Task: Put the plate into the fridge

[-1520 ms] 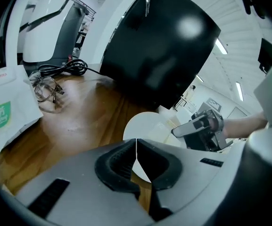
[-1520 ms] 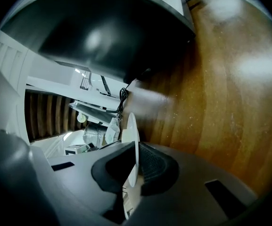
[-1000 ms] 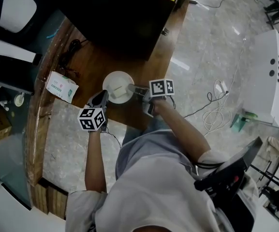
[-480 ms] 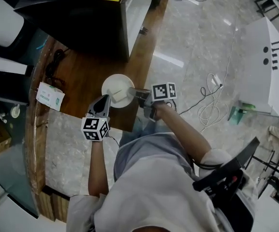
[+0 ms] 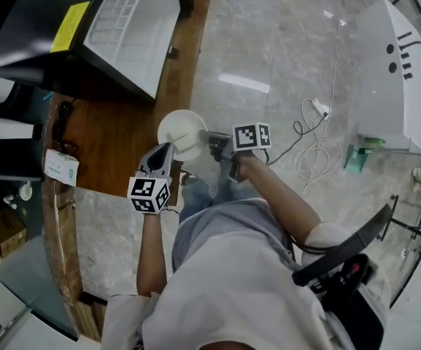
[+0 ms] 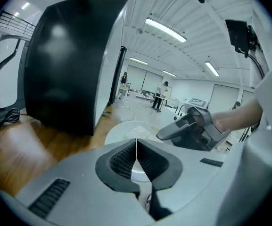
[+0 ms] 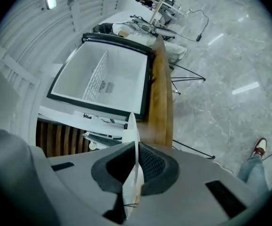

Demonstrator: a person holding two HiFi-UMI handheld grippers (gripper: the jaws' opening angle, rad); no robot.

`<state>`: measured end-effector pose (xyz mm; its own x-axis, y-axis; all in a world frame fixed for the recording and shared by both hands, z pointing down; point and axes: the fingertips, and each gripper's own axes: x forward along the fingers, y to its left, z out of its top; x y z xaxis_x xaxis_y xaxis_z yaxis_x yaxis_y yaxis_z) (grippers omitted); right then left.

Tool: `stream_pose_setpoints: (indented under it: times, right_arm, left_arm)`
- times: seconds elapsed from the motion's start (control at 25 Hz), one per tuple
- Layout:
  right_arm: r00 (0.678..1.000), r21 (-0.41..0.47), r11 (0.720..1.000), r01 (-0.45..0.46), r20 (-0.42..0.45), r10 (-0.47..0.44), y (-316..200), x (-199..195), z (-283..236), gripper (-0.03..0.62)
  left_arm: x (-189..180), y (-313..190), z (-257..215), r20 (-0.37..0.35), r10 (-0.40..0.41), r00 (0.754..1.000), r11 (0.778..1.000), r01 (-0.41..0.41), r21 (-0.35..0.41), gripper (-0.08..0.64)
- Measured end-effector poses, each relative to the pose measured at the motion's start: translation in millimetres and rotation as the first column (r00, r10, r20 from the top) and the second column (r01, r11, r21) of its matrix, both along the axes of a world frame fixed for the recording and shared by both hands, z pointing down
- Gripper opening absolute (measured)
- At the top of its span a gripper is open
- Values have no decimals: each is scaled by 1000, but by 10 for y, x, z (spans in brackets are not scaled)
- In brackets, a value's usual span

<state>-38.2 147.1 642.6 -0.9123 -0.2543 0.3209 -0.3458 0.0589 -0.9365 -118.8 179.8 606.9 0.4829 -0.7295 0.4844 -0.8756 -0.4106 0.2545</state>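
Note:
The white plate (image 5: pixel 181 131) hangs in the air over the edge of the wooden table (image 5: pixel 108 133). My right gripper (image 5: pixel 211 140) is shut on its right rim; in the right gripper view the plate (image 7: pixel 132 128) stands edge-on between the pads of the right gripper (image 7: pixel 135 160). My left gripper (image 5: pixel 161 154) sits just beside the plate's near-left edge, and its jaws (image 6: pixel 136 146) are shut with nothing between them; the plate (image 6: pixel 126 128) lies beyond them. The black fridge (image 5: pixel 79 20) stands on the table, its white inside (image 7: pixel 105 79) showing.
A wire basket (image 7: pixel 98 81) sits inside the fridge. A small packet (image 5: pixel 62 165) lies on the table at the left. Cables (image 5: pixel 316 148) trail over the marble floor, with a white appliance (image 5: pixel 396 71) to the right and a chair (image 5: pixel 345 261) behind me.
Both grippers and the plate have moved from over the table's middle to its edge. The fridge's white inside has come into sight in the head view.

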Motion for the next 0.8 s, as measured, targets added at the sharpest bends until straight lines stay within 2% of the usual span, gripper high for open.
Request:
stream_pose_setpoints:
  times: [0.36, 0.44, 0.56, 0.64, 0.72, 0.8]
  right_arm:
    - [996, 11, 996, -89, 20, 89, -442, 1114, -269, 26]
    - [994, 23, 994, -104, 23, 103, -602, 1600, -325, 26]
    - [992, 32, 993, -116, 54, 115, -926, 2718, -398, 26]
    - [990, 33, 992, -124, 72, 121, -1092, 3317, -464, 26]
    - [990, 35, 992, -125, 77, 122, -1233, 3647, -537, 26]
    - [991, 42, 993, -113, 84, 109, -1400, 3760, -608, 26]
  left_arm:
    - [1129, -381, -199, -30, 54, 998, 997, -53, 49, 20]
    - [1637, -511, -276, -34, 72, 997, 995, -70, 69, 20]
    - [2796, -784, -341, -24, 88, 996, 993, -86, 81, 20]
    - [3410, -944, -382, -22, 97, 995, 992, -94, 81, 20]
    - [3731, -1090, -451, -24, 95, 995, 992, -92, 89, 20]
    - [3838, -1241, -546, -23, 82, 996, 991, -80, 105, 20]
